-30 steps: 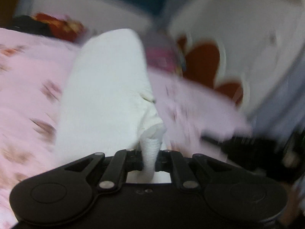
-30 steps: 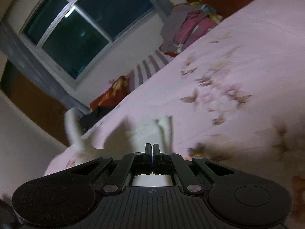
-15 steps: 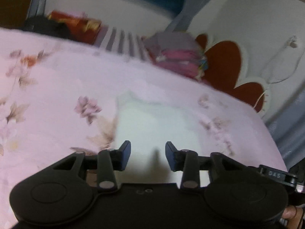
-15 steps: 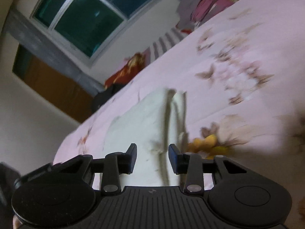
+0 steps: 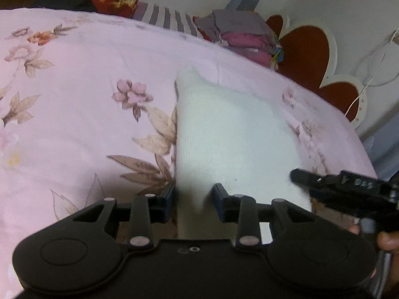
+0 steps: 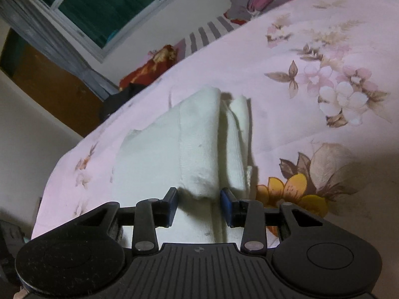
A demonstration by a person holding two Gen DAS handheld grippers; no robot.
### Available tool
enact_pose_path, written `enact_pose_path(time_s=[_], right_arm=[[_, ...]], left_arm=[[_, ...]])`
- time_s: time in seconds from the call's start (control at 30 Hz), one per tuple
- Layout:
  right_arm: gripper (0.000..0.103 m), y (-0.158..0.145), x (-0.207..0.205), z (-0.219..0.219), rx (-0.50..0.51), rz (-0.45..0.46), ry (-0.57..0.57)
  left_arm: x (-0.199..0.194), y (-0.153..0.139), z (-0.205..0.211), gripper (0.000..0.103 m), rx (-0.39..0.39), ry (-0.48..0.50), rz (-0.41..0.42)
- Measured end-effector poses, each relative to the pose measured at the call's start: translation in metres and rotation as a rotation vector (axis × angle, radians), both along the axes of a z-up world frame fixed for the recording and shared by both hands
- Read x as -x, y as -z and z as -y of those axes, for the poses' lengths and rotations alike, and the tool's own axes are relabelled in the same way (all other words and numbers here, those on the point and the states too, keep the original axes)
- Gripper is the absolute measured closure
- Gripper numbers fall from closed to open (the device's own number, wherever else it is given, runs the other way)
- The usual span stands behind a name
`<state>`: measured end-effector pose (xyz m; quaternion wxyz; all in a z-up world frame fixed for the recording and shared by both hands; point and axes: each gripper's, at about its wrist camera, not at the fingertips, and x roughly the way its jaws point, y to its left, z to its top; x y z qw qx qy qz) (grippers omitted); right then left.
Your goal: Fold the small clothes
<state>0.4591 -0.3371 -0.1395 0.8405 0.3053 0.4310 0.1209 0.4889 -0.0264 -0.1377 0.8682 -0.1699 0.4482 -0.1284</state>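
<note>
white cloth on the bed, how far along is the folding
Done: the white cloth lies on the pink floral bedsheet with one flap doubled over. In hand: nothing; left gripper and right gripper are both open. Left: possibly another fold, hard to judge.

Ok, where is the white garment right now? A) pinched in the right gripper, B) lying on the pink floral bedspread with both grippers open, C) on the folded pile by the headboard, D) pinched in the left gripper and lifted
B: the white garment lies on the bedspread, with the left gripper and right gripper both open around it.

White garment (image 5: 224,134): soft matt knit; bedsheet (image 5: 82,114): smooth cloth.
</note>
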Motion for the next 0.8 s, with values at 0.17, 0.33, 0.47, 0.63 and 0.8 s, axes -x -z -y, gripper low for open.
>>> enact_pose_path(time_s=[0.17,0.33,0.47,0.63,0.8], right_arm=[[0.065,-0.006,-0.004,-0.022,0.125,0.051,-0.057],[0.089,-0.003,-0.007,-0.034,0.133,0.049,-0.057],[0.090,-0.029,0.010,-0.026,0.101,0.101,-0.039],[0.089,-0.009,0.013,-0.013,0.131,0.029,-0.038],[0.089,-0.002,0.008,-0.009,0.106,0.034,-0.068]], left_arm=[[-0.016,-0.019,0.002,0.072,-0.041,0.039,0.081],[-0.037,-0.026,0.019,0.072,-0.094,0.110,0.106],[-0.031,-0.037,0.037,0.072,-0.118,0.213,0.099],[-0.027,-0.026,0.064,0.072,-0.180,0.262,0.072],[-0.029,-0.019,0.063,0.069,-0.181,0.263,0.058]])
